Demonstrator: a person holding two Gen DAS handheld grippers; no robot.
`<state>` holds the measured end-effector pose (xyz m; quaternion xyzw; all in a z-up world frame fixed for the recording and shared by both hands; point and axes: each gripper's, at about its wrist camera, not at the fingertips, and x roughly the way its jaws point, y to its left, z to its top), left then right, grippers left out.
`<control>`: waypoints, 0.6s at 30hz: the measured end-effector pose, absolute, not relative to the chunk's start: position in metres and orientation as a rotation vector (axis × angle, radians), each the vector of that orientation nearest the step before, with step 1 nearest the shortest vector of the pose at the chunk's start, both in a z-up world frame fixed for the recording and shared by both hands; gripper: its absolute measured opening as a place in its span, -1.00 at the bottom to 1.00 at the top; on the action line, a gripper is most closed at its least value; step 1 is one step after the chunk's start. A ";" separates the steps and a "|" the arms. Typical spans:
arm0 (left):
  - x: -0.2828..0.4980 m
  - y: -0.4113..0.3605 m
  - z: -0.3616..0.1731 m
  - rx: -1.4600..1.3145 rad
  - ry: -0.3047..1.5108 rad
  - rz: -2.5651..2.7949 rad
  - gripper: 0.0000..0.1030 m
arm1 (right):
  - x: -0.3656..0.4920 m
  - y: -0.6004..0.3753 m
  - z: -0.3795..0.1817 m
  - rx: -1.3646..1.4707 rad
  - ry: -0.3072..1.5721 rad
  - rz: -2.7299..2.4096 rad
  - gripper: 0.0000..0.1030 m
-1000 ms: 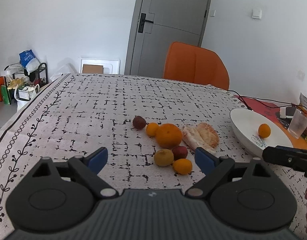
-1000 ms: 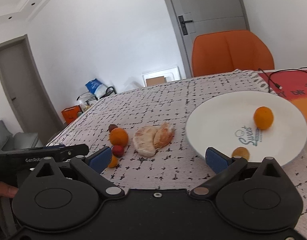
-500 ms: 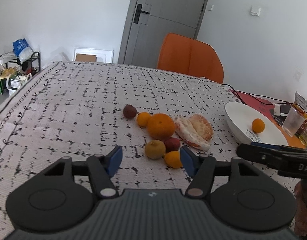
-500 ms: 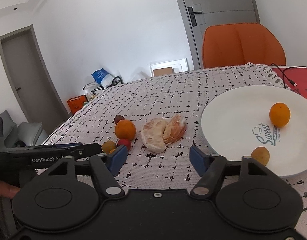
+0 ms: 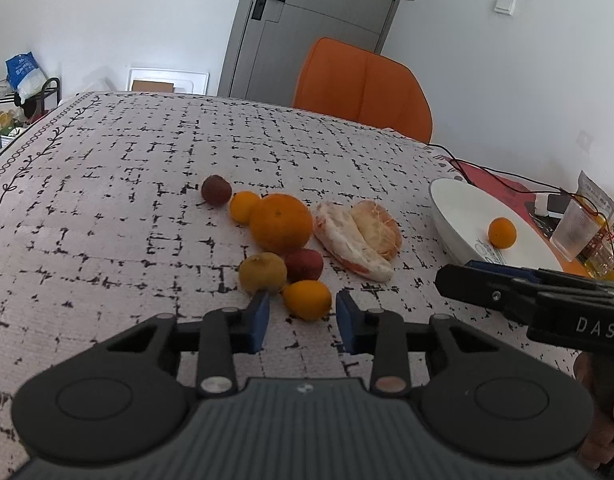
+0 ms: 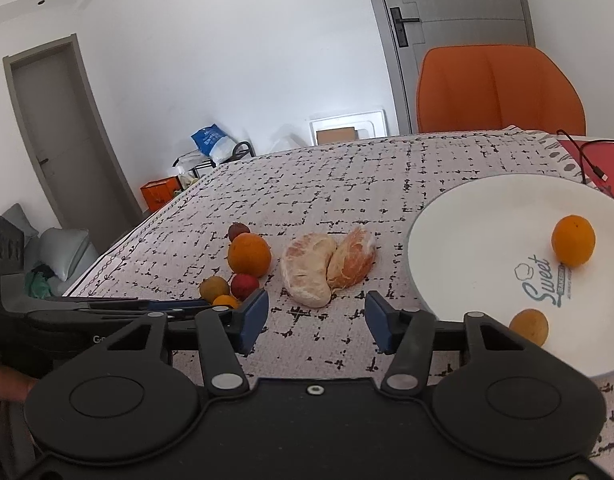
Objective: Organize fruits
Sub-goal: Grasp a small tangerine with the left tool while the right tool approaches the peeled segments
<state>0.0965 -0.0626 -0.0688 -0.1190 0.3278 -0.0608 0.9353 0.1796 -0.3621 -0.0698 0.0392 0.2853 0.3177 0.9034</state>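
A cluster of fruit lies mid-table: a big orange (image 5: 281, 222), a small orange (image 5: 307, 300), a yellow-brown fruit (image 5: 262, 273), a red fruit (image 5: 305, 264), another small orange (image 5: 244, 206), a dark plum (image 5: 216, 189) and a peeled pomelo (image 5: 357, 239). My left gripper (image 5: 303, 322) is open, its fingers just short of the nearest small orange. A white plate (image 6: 487, 224) holds an orange (image 6: 573, 241) and a small brownish-orange fruit (image 6: 529, 327). My right gripper (image 6: 315, 320) is open and empty, just before the pomelo (image 6: 327, 266).
An orange chair (image 5: 363, 88) stands at the table's far side. A red mat with cables (image 5: 495, 176), a plastic cup (image 5: 574, 231) and packets lie behind the plate at the right. The other gripper's arm (image 5: 527, 296) reaches in at the right.
Both grippers have narrowed their jaws and stay open. The left one has moved forward up to the nearest small orange. The right one has swung left, from the plate to the pomelo.
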 end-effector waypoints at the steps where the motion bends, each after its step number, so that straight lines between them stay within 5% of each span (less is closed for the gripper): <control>1: 0.098 -0.063 -0.069 -0.242 0.670 -0.123 -0.32 | 0.181 -0.362 -0.070 0.083 0.592 0.654 0.04; 3: 0.100 -0.064 -0.069 -0.234 0.671 -0.119 -0.47 | 0.183 -0.362 -0.071 0.085 0.597 0.654 0.03; 18: 0.089 -0.043 -0.059 -0.252 0.633 -0.094 -0.49 | 0.193 -0.336 -0.081 0.026 0.631 0.667 -0.15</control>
